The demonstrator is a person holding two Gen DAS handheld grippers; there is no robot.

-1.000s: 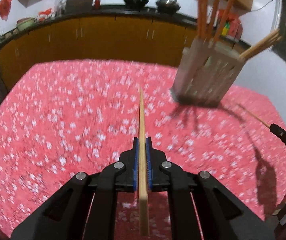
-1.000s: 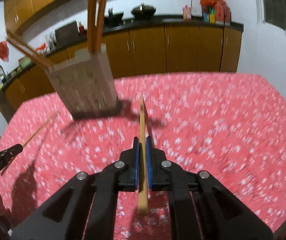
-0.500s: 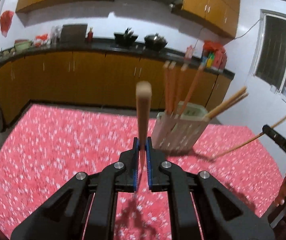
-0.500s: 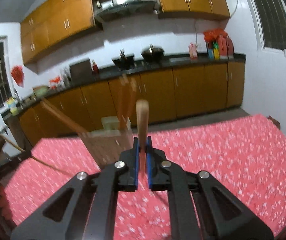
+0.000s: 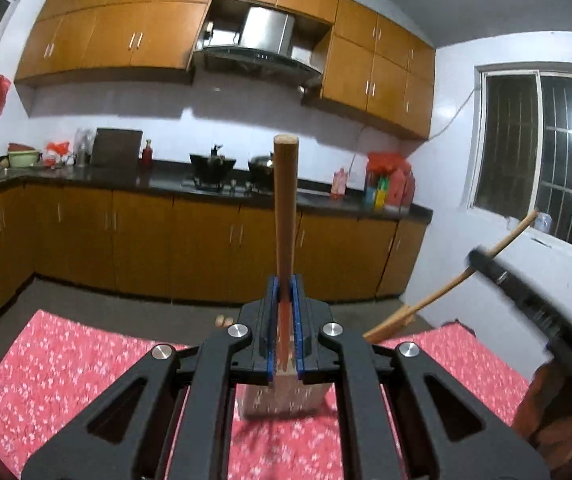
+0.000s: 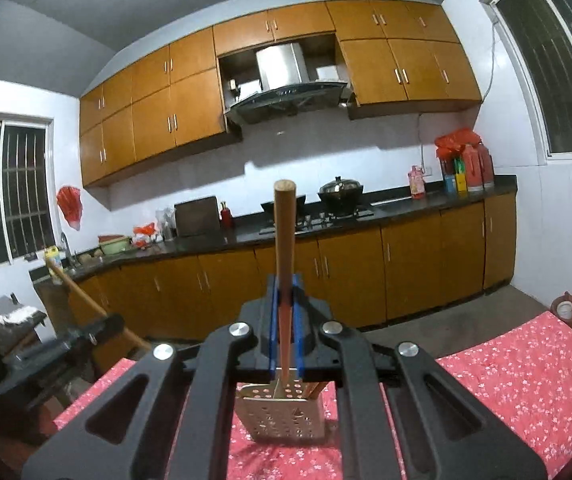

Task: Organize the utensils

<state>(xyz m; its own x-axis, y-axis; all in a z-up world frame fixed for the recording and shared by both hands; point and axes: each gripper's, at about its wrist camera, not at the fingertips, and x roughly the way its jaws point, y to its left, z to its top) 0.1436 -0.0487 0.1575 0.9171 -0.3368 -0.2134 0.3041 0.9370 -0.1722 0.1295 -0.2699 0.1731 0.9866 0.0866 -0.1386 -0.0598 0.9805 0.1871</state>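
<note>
My left gripper is shut on a wooden chopstick that stands upright, its lower end over the perforated utensil holder on the red tablecloth. My right gripper is shut on another wooden chopstick, also upright, its lower end inside the holder. In the left wrist view the right gripper shows at the right with its chopstick slanted. In the right wrist view the left gripper shows at the left with its chopstick.
The table carries a red flowered cloth, also seen in the right wrist view. Orange kitchen cabinets and a dark counter with pots stand beyond. A window is on the right wall.
Both grippers have tilted up from pointing at the table to level, swinging their chopsticks upright. They have closed in on the holder, which now sits just under both grippers.
</note>
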